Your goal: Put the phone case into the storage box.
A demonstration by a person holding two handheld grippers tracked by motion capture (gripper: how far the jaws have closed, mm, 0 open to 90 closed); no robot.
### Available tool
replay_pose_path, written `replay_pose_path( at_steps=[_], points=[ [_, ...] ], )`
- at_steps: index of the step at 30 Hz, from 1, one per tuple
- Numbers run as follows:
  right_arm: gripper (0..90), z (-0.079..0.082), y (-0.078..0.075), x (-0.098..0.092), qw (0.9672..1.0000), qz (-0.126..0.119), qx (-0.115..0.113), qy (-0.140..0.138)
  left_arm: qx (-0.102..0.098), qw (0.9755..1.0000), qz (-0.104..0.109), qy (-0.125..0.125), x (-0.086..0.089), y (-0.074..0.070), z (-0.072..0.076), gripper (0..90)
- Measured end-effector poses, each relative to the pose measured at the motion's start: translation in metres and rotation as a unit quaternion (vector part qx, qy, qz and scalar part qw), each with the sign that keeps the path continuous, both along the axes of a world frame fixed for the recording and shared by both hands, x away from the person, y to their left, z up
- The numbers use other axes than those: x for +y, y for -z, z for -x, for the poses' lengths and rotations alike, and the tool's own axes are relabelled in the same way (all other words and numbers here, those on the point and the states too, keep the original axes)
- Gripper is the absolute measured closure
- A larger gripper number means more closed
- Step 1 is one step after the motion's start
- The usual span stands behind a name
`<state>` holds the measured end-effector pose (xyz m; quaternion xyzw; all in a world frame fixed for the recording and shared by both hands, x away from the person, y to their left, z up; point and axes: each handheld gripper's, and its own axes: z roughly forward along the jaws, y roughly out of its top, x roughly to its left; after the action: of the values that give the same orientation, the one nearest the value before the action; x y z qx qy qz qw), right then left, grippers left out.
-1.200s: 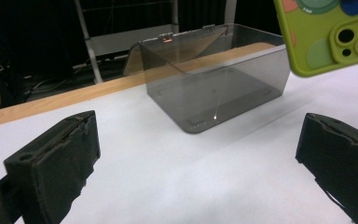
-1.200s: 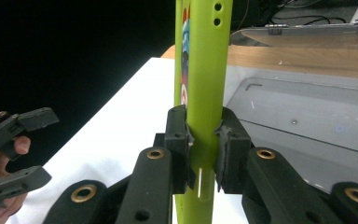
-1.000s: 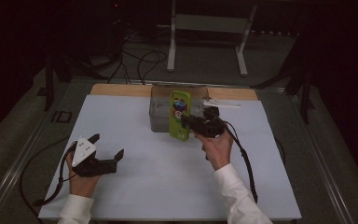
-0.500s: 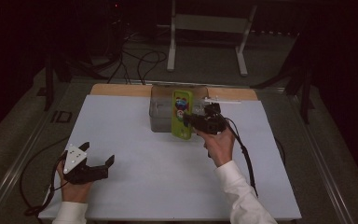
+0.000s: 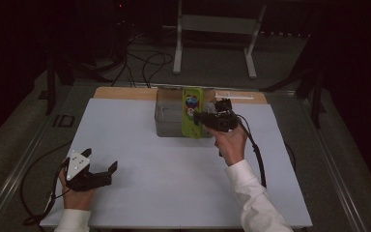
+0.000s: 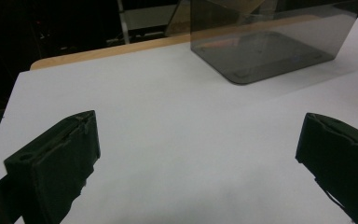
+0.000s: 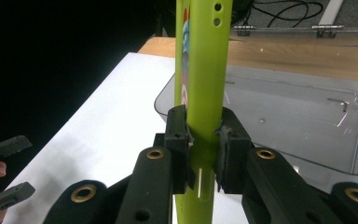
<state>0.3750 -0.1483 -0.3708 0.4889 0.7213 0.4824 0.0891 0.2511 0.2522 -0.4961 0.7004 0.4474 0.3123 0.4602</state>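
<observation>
The green package (image 7: 204,93) stands upright, clamped between the jaws of the right gripper (image 7: 204,149), directly in front of a clear plastic box (image 5: 169,118). The left gripper (image 5: 99,174), well apart near the table (image 5: 140,145) edge, gapes wide and holds nothing.

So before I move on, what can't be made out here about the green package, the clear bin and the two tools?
- Green package: top and bottom cut off by the right gripper view's edges; print too small in the high view.
- Clear bin: its right part sits behind the package and the right tool in the high view; the left gripper view's top edge crops it.
- Left tool: body cropped by its own view's bottom edge.
</observation>
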Motion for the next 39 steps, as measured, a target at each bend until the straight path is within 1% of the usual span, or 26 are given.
replay_pose_path(
  at_steps=[7,11,14,18,22,33,39],
  points=[
    [77.7,-0.008,-0.008,0.002,0.9999,0.011,0.001,0.004,-0.002,1.0,-0.001,-0.002,-0.001,0.0,0.0,0.0],
    [77.7,-0.013,-0.012,0.001,0.9999,0.016,0.001,0.006,0.001,1.0,-0.004,-0.002,-0.002,0.002,-0.001,0.0],
    [77.7,-0.017,-0.016,0.001,0.9998,0.017,0.001,0.007,0.0,1.0,-0.002,-0.001,-0.002,0.002,-0.001,0.0],
    [77.7,-0.023,-0.019,0.001,0.9996,0.027,0.005,0.011,-0.002,1.0,-0.002,-0.003,-0.002,0.002,-0.001,0.0],
    [77.7,-0.029,-0.022,0.001,0.9994,0.031,0.008,0.013,-0.002,1.0,-0.002,-0.002,-0.002,0.002,-0.001,0.0],
    [77.7,-0.046,-0.021,-0.004,0.9984,0.04,0.026,0.028,-0.004,1.0,-0.002,-0.003,-0.002,0.001,0.0,0.0],
    [77.7,-0.053,-0.02,-0.005,0.9972,0.053,0.037,0.038,-0.004,1.0,-0.001,-0.002,-0.002,0.001,0.0,0.0]
  ],
)
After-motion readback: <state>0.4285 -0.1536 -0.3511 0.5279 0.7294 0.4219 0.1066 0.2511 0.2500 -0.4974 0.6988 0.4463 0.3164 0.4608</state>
